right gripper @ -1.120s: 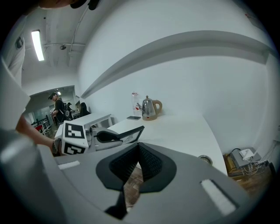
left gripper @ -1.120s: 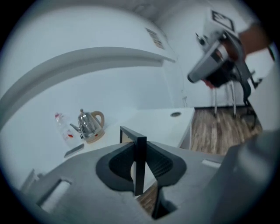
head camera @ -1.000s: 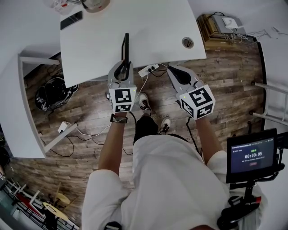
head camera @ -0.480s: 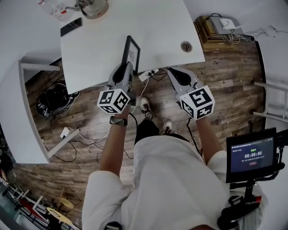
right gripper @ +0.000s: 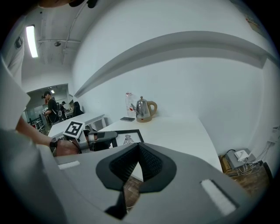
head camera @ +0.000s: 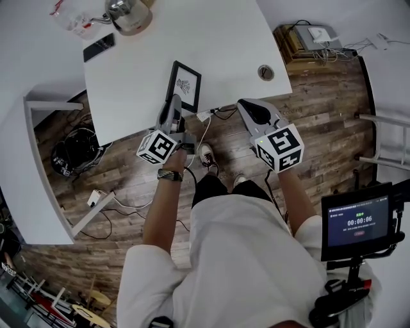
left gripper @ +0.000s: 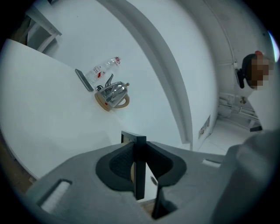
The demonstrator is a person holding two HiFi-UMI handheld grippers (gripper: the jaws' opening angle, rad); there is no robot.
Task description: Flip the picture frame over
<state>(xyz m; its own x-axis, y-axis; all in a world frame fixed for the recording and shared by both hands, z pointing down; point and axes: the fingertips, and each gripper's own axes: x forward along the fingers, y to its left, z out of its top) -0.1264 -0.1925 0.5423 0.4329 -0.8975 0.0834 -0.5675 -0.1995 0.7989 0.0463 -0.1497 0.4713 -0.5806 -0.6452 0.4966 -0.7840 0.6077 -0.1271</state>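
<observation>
White table [head camera: 218,45] over wood-plank floor [head camera: 320,102], its far part cut off by the head view's top edge. Item: picture frame [head camera: 184,86], black, at the table's near edge, drawing side up; drawing too small to identify; whether it lay flat or slightly raised could not be told. Left gripper [head camera: 173,106] was clenched on the frame's near edge; its own view showed only that thin dark edge, the face hidden. Right gripper [head camera: 247,107] hung to the right, over the floor just short of the table, jaws together on nothing. Far left: kettle [head camera: 128,13], partly cropped; phone [head camera: 99,46]; clear bottle [head camera: 69,22].
</observation>
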